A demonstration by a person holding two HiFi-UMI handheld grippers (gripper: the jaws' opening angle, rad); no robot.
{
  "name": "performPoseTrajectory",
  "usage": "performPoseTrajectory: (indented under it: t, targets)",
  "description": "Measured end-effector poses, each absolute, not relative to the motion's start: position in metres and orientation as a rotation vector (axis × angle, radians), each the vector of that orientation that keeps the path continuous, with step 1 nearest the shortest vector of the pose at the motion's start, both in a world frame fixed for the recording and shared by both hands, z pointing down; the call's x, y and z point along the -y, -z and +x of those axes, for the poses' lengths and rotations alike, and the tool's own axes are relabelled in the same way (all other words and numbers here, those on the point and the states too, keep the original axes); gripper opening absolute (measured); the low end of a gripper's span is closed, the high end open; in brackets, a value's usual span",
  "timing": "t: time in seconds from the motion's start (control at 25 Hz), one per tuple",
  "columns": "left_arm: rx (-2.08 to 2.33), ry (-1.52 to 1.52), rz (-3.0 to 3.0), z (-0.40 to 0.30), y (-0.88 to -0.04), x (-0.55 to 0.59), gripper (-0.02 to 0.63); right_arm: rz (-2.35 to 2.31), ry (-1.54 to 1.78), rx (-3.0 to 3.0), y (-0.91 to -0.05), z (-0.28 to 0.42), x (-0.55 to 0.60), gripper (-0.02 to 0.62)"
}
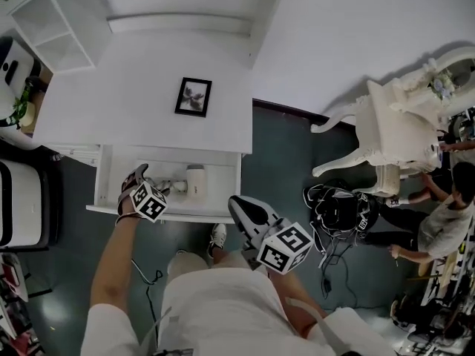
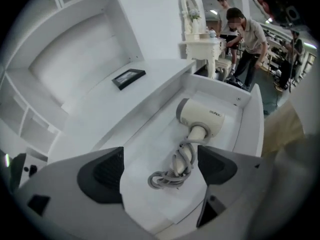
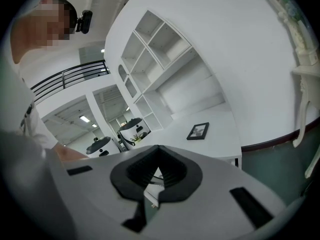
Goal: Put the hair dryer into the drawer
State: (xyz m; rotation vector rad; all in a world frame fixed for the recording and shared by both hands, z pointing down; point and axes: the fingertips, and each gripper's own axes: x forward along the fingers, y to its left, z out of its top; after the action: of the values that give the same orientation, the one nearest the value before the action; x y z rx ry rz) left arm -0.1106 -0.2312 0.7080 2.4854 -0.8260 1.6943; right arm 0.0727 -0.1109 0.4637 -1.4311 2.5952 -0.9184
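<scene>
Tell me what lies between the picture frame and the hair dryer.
Head view: between the picture frame and the hair dryer lies only bare white desktop, then a strip of drawer floor.

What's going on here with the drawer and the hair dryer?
A person stands at a white desk with a gripper in each hand. The hair dryer already lies inside the open drawer, its cord bundled by the handle. The left gripper hangs above it, jaws wide apart, holding nothing. The right gripper is shut and empty, held back from the drawer.
</scene>
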Motion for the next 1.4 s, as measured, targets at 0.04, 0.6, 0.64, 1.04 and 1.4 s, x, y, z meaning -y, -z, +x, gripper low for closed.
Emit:
performPoseTrajectory:
  t: [0.04, 0.6, 0.64, 1.04, 1.4]
  targets:
    - [0.864, -1.656, 2.478, -0.115, -0.702, 0.233, 0.448, -1.428, 0.909, -2.600, -0.461, 0.068, 0.112, 0.008]
    - [1.285, -1.058, 2.392, -0.158, -0.591, 0.222, 0.350, -1.368, 0.788, -2.653, -0.418, 0.028, 0.120, 0.008]
    - [1.319, -1.029, 2.394, -0.162, -0.582, 0.221, 0.307, -1.363, 0.777, -2.657, -0.414, 0.025, 0.122, 0.008]
    - [1.799, -0.589, 2.461, -0.220, -0.467, 0.210, 0.017, -1.354, 0.647, -2.692, -0.376, 0.013, 0.134, 0.008]
    - [1.904, -0.370, 2.503, -0.250, -0.394, 0.194, 0.015, -1.458, 0.357, -2.714, -0.328, 0.024, 0.138, 0.008]
